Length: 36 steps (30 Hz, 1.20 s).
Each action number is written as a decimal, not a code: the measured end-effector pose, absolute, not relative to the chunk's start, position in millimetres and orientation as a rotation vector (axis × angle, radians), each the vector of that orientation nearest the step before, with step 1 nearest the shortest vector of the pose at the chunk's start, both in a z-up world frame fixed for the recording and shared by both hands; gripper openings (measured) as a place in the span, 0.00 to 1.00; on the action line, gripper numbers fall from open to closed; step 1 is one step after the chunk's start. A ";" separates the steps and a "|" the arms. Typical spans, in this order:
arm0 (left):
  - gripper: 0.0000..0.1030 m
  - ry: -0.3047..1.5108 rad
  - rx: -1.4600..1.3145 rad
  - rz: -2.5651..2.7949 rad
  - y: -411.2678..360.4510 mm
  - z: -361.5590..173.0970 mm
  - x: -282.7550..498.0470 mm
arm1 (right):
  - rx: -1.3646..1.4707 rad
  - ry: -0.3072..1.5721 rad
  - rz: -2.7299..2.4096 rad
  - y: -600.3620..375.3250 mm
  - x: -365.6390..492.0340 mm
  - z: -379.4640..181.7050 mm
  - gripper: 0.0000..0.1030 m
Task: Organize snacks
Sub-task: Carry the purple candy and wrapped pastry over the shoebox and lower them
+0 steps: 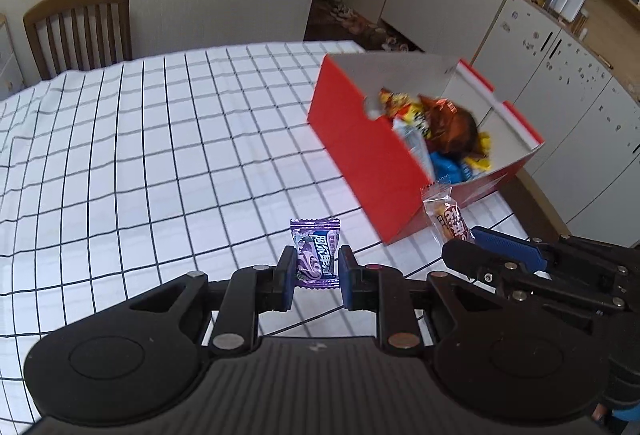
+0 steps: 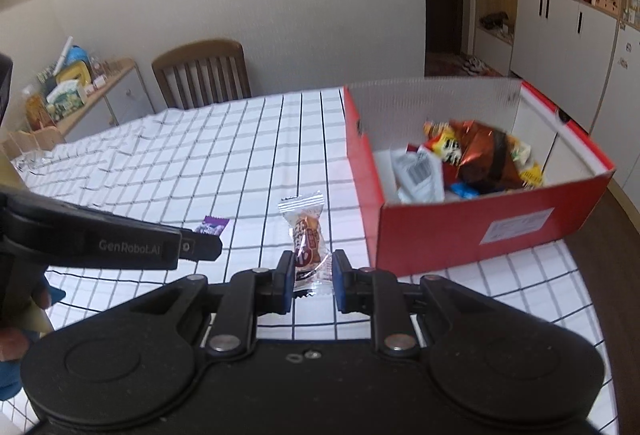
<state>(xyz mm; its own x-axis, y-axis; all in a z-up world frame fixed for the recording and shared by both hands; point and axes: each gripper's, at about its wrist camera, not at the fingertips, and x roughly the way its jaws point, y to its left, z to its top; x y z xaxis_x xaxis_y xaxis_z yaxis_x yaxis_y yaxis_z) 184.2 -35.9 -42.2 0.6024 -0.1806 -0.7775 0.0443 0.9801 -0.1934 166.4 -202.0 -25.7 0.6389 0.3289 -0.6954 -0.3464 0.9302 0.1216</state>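
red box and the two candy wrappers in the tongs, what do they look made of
Red box: likely corrugated cardboard, matte red outside, ribbed white inside.
Purple candy wrapper: looks like glossy printed plastic film, its ends crimped in a zigzag.
Clear candy wrapper: seems thin transparent plastic, the brown sweet showing through, its end crimped.

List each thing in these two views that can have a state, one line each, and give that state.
Left claw: shut on the purple candy.
Purple candy: held upright, off the table.
Right claw: shut on the clear-wrapped snack.
Clear-wrapped snack: gripped at its lower half.
Red box: open-topped, partly filled with snack packets.
Chair: unoccupied, at the table's far side.
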 end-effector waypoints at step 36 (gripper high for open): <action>0.20 0.845 -0.117 -0.058 -181.7 -5.5 264.7 | -0.005 0.676 0.351 -376.5 257.9 13.1 0.17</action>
<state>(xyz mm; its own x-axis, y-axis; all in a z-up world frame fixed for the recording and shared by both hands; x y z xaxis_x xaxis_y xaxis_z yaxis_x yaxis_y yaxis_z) 264.7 -181.7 -5.5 0.6626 -0.0979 -0.7425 0.0046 0.9919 -0.1266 257.9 -376.5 13.1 0.7233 0.3167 -0.6137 -0.3202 0.9411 0.1083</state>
